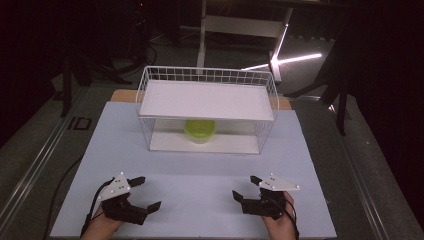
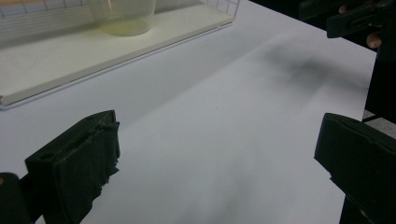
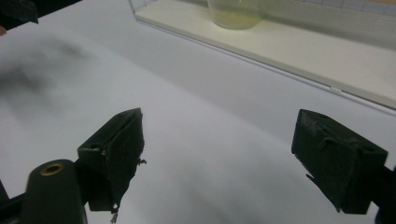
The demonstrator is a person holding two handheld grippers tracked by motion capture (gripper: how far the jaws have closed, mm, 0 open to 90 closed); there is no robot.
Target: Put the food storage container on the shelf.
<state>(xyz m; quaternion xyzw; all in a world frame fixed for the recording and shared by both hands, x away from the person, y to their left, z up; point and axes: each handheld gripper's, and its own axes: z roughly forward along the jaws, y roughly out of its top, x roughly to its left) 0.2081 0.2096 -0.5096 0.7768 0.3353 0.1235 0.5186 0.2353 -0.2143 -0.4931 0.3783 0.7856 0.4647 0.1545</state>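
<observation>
- Left gripper (image 1: 148, 192): jaws spread wide, nothing between them, low over the mat (image 1: 200, 200).
- Right gripper (image 1: 246, 187): jaws likewise wide apart, empty, low over the mat.
- Tub (image 1: 200, 129), green-lidded: well ahead of both sets of fingertips, about midway between them, standing on the lower shelf (image 1: 170, 144) inside the wire basket (image 1: 210, 76).
- In left gripper view: tub (image 2: 123, 16) far beyond the fingers (image 2: 74, 163), toward the upper left; in right gripper view, tub (image 3: 236, 13) far beyond the fingers (image 3: 114, 154), near top centre.
- Handling, judged: small plastic tub, probably light and fairly stiff; smooth wall likely slippery, so a squeeze across the body below the lid looks safest. Lid rim is a second option.
- Access, judged: upper shelf (image 1: 205, 100) overhangs the tub; approach only from the open front, fingers kept low.
- Hard to make out: tub's top cut off in both gripper views; contents unclear; lid seating not discernible; basket front appears open, though fine wires could be lost in glare.
</observation>
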